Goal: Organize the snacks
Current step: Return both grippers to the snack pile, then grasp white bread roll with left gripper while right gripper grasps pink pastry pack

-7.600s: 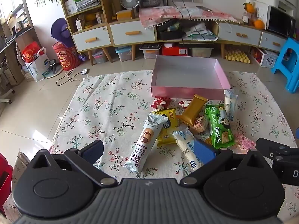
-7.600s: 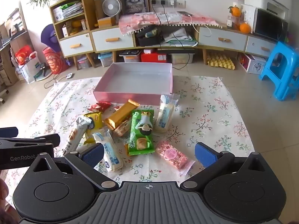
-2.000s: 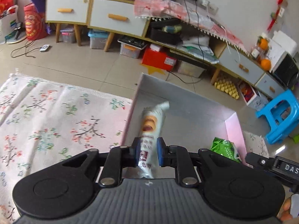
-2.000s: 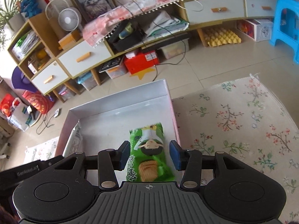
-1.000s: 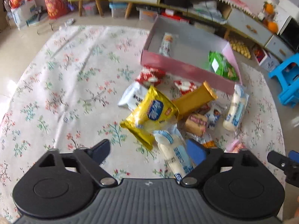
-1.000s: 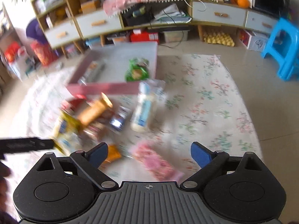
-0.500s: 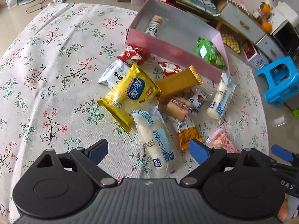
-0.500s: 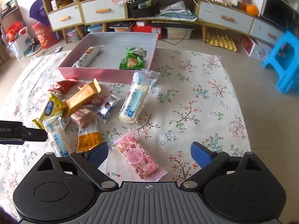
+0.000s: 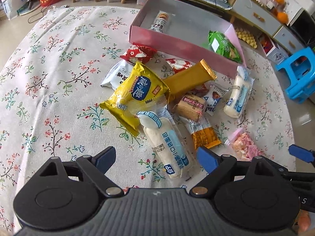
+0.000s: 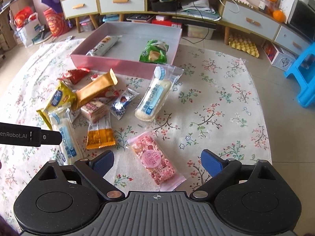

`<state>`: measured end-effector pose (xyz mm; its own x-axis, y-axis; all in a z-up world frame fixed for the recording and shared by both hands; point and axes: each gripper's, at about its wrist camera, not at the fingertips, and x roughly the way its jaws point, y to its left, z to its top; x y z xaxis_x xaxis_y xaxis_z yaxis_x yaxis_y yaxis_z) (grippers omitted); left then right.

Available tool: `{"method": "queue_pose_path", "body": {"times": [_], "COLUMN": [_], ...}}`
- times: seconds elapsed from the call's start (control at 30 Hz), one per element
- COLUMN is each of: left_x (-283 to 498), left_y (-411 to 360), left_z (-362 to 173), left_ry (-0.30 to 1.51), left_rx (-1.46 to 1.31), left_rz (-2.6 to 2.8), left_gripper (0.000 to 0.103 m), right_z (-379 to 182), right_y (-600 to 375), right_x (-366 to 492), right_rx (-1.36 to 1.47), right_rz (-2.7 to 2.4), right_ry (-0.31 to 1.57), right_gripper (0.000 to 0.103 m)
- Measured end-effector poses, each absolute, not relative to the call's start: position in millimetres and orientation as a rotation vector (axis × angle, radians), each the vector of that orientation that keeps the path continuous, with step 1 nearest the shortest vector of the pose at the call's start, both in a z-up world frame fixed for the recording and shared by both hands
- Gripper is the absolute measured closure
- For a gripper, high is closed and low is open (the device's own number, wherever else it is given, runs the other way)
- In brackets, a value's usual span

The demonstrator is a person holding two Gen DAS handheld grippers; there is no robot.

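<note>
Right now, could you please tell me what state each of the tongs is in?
Left tongs: closing, around the white bread roll packet, not yet gripping.
Right tongs: open, pink nougat bar between them, untouched.

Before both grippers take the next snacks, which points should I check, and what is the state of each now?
1. Left gripper jaws closing around the white bread roll, pads not touching yet: ok.
2. Right gripper open: ok.
3. Pink snack bar lies between its fingers: ok.
4. Pink box has free floor: ok.
5. Roll free of the yellow packet: cannot tell.
</note>
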<state>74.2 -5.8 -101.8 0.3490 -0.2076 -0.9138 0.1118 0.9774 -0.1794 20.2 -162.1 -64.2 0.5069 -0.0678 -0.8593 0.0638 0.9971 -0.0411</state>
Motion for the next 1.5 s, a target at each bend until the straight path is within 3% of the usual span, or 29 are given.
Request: {"method": "queue_pose_path", "body": {"times": [0.7, 0.77, 0.9, 0.93, 1.17, 1.5], "left_x": [79, 79, 78, 78, 73, 73], "left_y": [-36, -37, -38, -36, -24, -19], "left_z": [-134, -132, -128, -127, -114, -98], "left_ry": [1.206, 1.190, 1.167, 1.161, 1.135, 1.088], "left_rx": [0.021, 0.036, 0.023, 0.013, -0.038, -0.074], "left_rz": [-0.215, -0.224, -0.245, -0.246, -0.282, -0.325], "left_gripper": [0.028, 0.044, 0.065, 0.068, 0.084, 0.087], "right_z": [-101, -101, -102, -102, -96, -87], "right_y": [-157, -158, -167, -168, -173, -184], "right_x": [40, 41, 44, 44, 42, 39], "right_rx": [-0.137, -0.133, -0.040, -0.017, 0.070, 0.203], "right_rz": [-0.082, -0.072, -0.057, -0.052, -0.018, -0.013], "right_ry": [1.119, 1.117, 1.144, 1.148, 1.134, 1.103], "right_gripper": [0.009, 0.015, 0.057, 0.061, 0.067, 0.069]}}
